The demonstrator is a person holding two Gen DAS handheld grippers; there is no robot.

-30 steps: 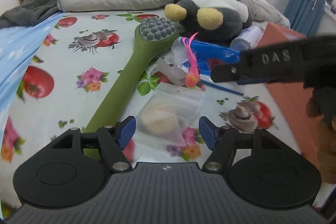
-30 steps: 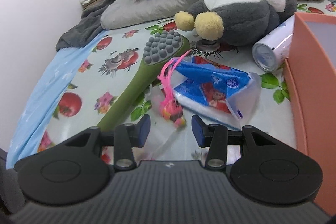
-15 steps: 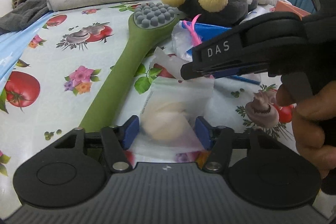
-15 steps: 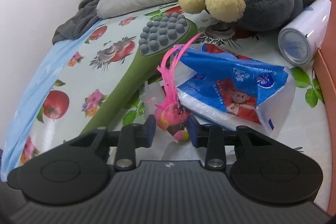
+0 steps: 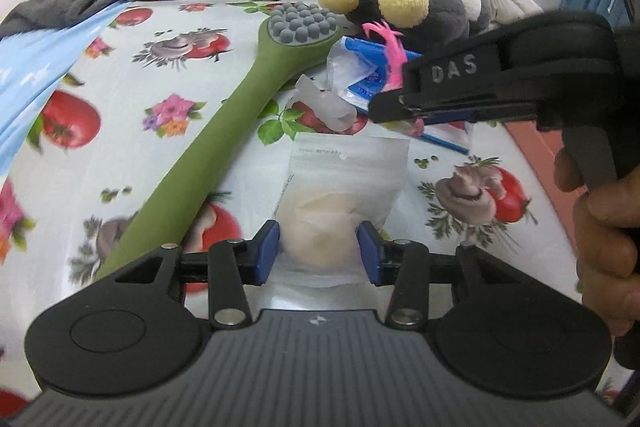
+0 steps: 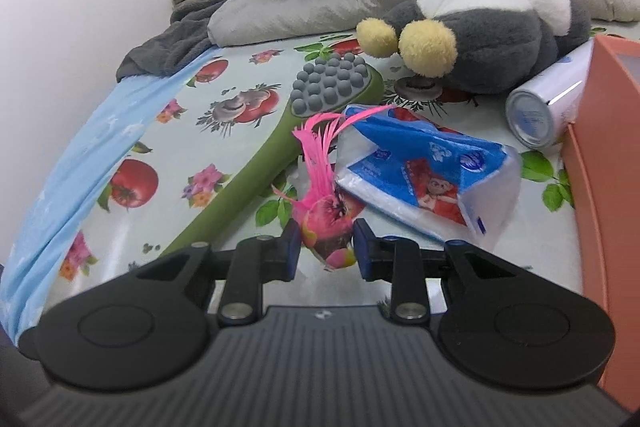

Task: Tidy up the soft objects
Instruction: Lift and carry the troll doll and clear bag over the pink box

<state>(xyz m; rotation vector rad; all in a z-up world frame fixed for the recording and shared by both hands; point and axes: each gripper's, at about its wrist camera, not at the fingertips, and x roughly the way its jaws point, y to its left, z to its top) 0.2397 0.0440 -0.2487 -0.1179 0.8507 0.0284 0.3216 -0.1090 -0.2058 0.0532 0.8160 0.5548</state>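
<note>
both grippers are at a grasp. left gripper (image 5: 318,251) has its blue pads on either side of the pouch (image 5: 340,203), a clear zip bag with a pale soft lump inside. the pads touch the lump's two sides, closed to about its width, so it reads as pinched. the bag lies flat on the sheet (image 5: 120,147), long axis pointing straight away from the gripper, sealed top at the far end. so the lump sits dead ahead between the fingers, and only the near part of the bag is in the grip. judgement: a lift would leave the far end to droop or drag.

right gripper (image 6: 323,247) is narrowed onto the pink toy (image 6: 326,223), a small feathered ball. pads touch or nearly touch its two sides; cannot tell if it is off the sheet. its feathers run up and away from the gripper, tips over the near edge of the blue pack (image 6: 424,171). the toy is centred between the fingers, body crosswise, tail forward.

key relation: each arm has its own thing straight ahead, no crossing needed. in the left view the right gripper passes just above and beyond the pouch's far end, so the two tools are near each other. the orange box (image 6: 600,155) is on the right side, beside the right gripper and well apart from the left. judgement: if that is the bin, the right arm is nearer and should clear first.

brush (image 5: 224,155) lies just left of the pouch, roughly parallel to it, not touching. plush (image 6: 480,47) and can (image 6: 540,115) are further back.
</note>
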